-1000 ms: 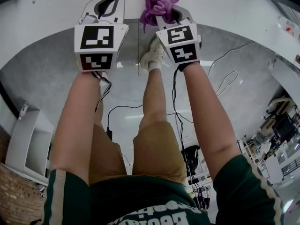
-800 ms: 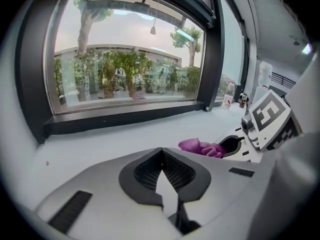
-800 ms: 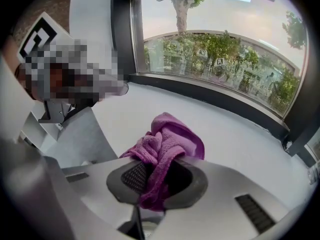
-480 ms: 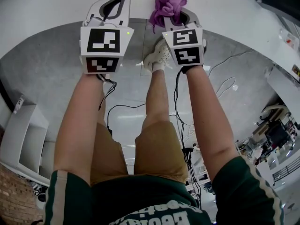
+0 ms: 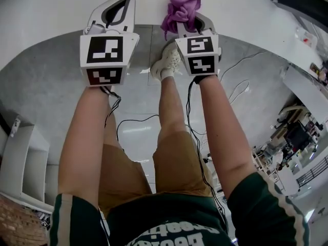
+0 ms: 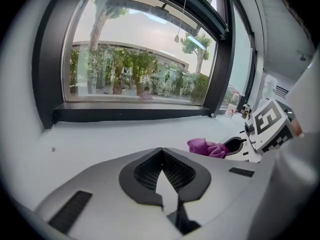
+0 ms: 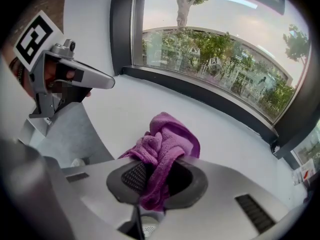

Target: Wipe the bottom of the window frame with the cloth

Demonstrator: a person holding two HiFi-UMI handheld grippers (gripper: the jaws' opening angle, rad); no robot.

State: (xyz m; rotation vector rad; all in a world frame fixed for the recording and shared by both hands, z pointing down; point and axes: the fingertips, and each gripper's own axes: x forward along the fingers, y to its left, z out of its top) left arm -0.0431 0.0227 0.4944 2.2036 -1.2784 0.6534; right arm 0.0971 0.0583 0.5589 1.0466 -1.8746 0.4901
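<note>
The purple cloth [image 7: 162, 149] is bunched up between the jaws of the right gripper [image 7: 157, 178], which are closed on it. A crumpled wad sticks out past the jaw tips and a tail hangs back between the black pads. From the head view the cloth [image 5: 179, 9] sits at the far end of that gripper [image 5: 187, 23], over the near edge of the white sill [image 5: 230, 14]. No view shows whether it touches the sill. Beyond it, in the right gripper view, the sill [image 7: 125, 114] runs far to the dark bottom rail of the window frame [image 7: 210, 96], and the cloth is well short of that rail. To the left, the left gripper [image 6: 161, 156] is held level with the right one, near it but apart. Its jaws meet at the tips with nothing between them, leaving only a narrow slit behind the tips through which the sill shows. Its view looks across the bare sill [image 6: 100, 139] to the same dark rail [image 6: 130, 113], with the glass and green trees behind, and the cloth [image 6: 206, 147] shows at its right. Below both forearms the head view shows the grey floor [image 5: 51, 86], a white shoe [image 5: 165, 63] near the wall and black cables [image 5: 133, 122] trailing towards the person.
</note>
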